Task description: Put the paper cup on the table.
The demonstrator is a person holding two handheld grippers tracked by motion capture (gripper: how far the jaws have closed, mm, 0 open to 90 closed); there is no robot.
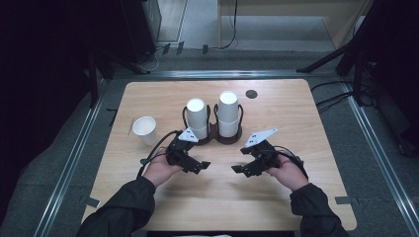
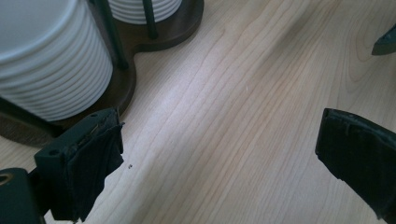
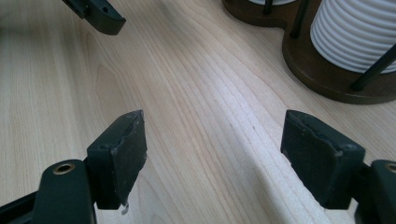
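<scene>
Both tongs stood wide apart and held nothing. In the high view the left gripper [image 1: 197,165] sat low and left of the middle, the right gripper [image 1: 242,165] low and right of it, tips turned toward each other over bare table [image 1: 296,113]. Each hand gripped from behind, forearms coming up from the bottom edge. The 2 cup stacks [image 1: 212,116] stood in a dark holder [image 1: 215,136] just above them; 1 loose cup [image 1: 144,129] lay to the left.
</scene>
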